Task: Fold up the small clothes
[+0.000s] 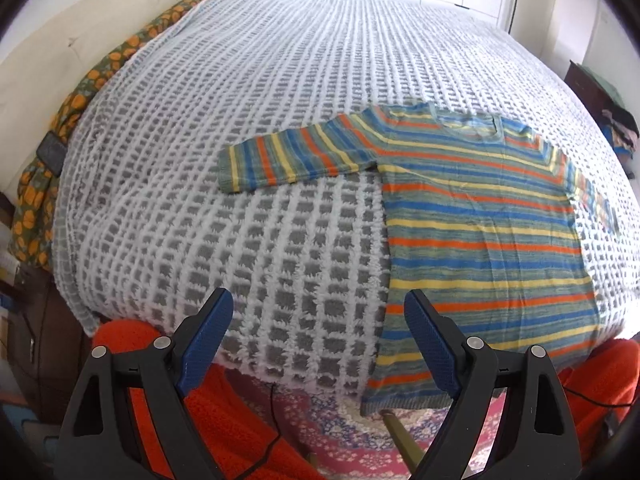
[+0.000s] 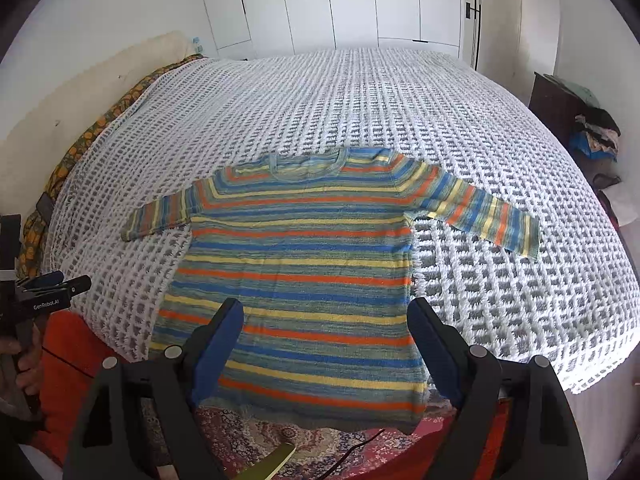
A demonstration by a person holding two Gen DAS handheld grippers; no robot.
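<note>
Sweater point(image 2: 296, 264) flat, neckline pointing away.

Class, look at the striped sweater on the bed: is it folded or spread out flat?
Spread out. The striped sweater lies flat on the bedspread, both sleeves stretched sideways, its hem hanging over the bed's near edge. No part is folded over.

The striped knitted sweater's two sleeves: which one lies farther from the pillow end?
The sleeve on the wardrobe side, stretching right in the right wrist view; the other sleeve points toward the orange-patterned pillows.
</note>
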